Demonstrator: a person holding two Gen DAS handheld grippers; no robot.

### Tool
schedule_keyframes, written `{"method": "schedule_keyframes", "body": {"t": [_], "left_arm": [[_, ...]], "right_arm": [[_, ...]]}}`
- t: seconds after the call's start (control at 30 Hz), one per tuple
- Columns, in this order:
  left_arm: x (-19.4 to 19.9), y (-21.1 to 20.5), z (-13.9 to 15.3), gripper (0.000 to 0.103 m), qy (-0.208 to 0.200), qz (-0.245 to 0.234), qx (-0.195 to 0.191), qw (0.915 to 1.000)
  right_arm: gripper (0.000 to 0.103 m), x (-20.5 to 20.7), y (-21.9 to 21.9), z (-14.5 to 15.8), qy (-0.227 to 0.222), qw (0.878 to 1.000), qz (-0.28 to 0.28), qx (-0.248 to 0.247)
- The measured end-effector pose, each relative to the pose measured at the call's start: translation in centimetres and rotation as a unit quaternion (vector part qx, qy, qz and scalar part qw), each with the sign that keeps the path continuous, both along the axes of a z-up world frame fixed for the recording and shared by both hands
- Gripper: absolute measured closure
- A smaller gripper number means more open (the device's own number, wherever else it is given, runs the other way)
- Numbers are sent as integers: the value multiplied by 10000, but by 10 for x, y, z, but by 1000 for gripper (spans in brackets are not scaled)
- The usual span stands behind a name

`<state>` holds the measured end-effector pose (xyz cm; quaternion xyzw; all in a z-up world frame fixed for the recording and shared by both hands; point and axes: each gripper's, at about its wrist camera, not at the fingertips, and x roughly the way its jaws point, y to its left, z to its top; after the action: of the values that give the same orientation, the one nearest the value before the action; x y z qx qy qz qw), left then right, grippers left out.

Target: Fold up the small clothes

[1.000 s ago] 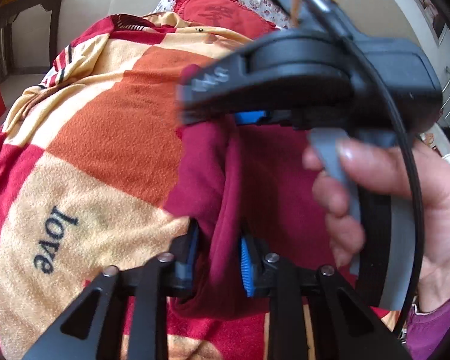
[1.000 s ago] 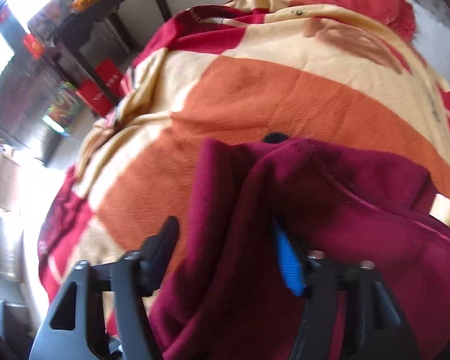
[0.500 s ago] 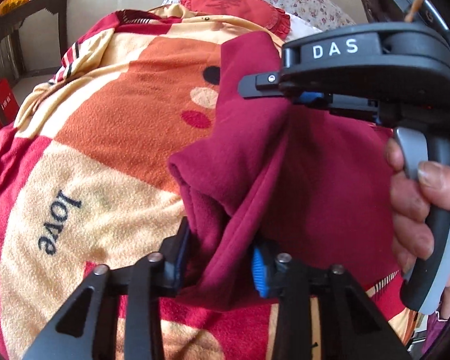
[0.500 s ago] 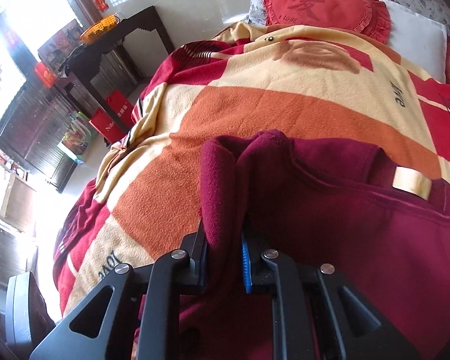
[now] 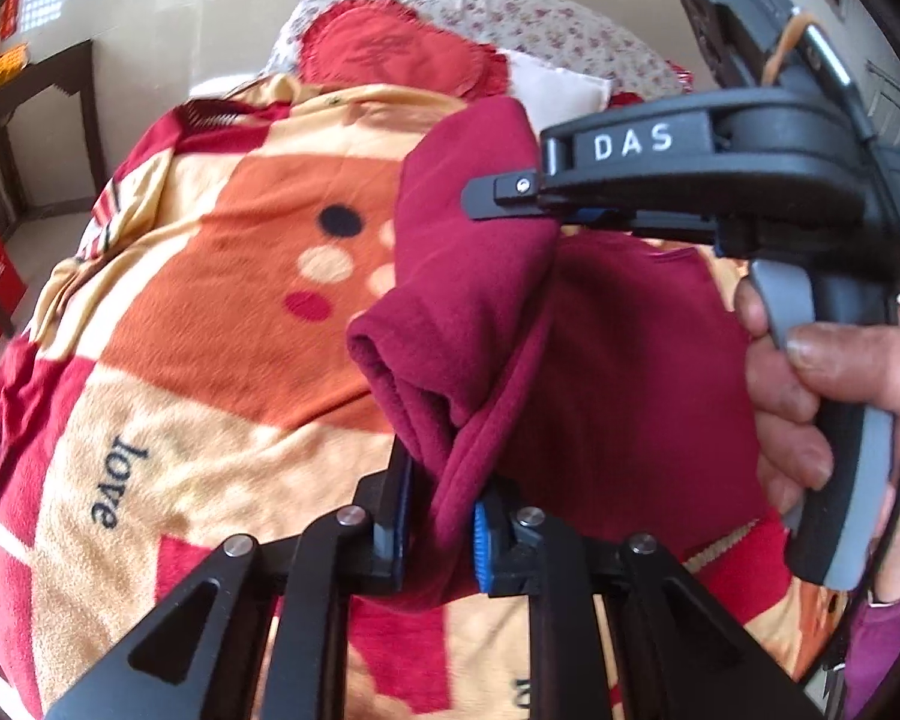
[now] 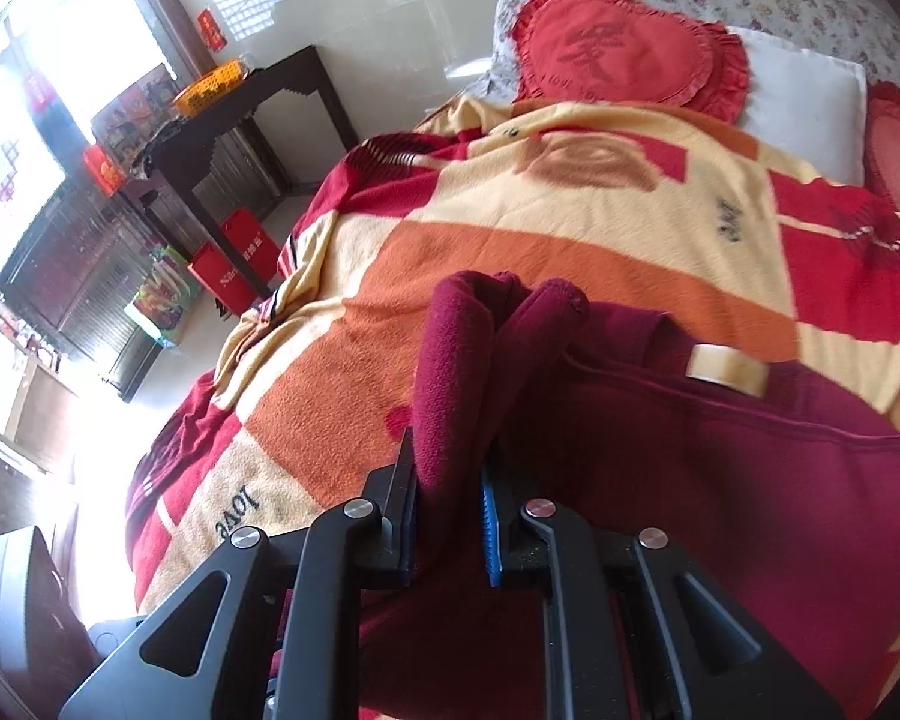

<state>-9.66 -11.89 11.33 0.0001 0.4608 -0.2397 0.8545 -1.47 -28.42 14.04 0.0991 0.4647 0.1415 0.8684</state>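
White capitals "DAS" stand on the black plastic body of the right gripper. The word "love" is printed in dark letters on a cream patch of the fleece patchwork blanket, left of the gripper's lettering. The heart-shaped red frilled cushion bears a darker character, not legible.

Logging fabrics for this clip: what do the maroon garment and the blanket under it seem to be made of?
Maroon garment: probably fleece or thick knit; matte, napped surface, soft rounded folds, a pale tag sewn inside. Blanket: looks like plush fleece; fuzzy pile, printed orange, cream and red blocks with "love" lettering. The exact fibre of either cannot be told.
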Motion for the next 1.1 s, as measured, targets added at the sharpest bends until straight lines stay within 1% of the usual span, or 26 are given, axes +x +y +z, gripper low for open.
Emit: {"method": "schedule_keyframes", "body": {"t": [0.17,0.3,0.5,0.63,0.77,0.97,1.0,1.07,1.1], "left_arm": [[-11,-27,16,87,-93,-319,-49,9994],[-19,-57,24,87,-66,-639,-138,9978],[-36,-108,28,88,-137,-1098,-125,9938],[-45,-140,24,88,-102,-1359,-99,9906],[-53,-168,14,88,-39,-1571,-37,9876],[-58,-196,-2,87,108,-1783,60,9839],[-58,-196,-4,86,140,-1810,54,9834],[-60,-196,-3,81,196,-1918,14,9812],[-62,-195,-1,73,206,-1999,-6,9796]], "right_arm": [[103,-15,-30,15,-126,9998,-164,9],[103,-30,-62,25,-212,9993,-321,9],[103,-53,-115,29,-280,9972,-686,63],[103,-69,-152,21,-234,9948,-986,115],[103,-81,-184,10,-157,9920,-1235,196],[103,-91,-214,-10,-31,9880,-1522,241],[103,-90,-217,-15,6,9874,-1564,238],[103,-90,-223,-27,97,9863,-1630,239],[103,-89,-224,-33,140,9859,-1656,208]]}}
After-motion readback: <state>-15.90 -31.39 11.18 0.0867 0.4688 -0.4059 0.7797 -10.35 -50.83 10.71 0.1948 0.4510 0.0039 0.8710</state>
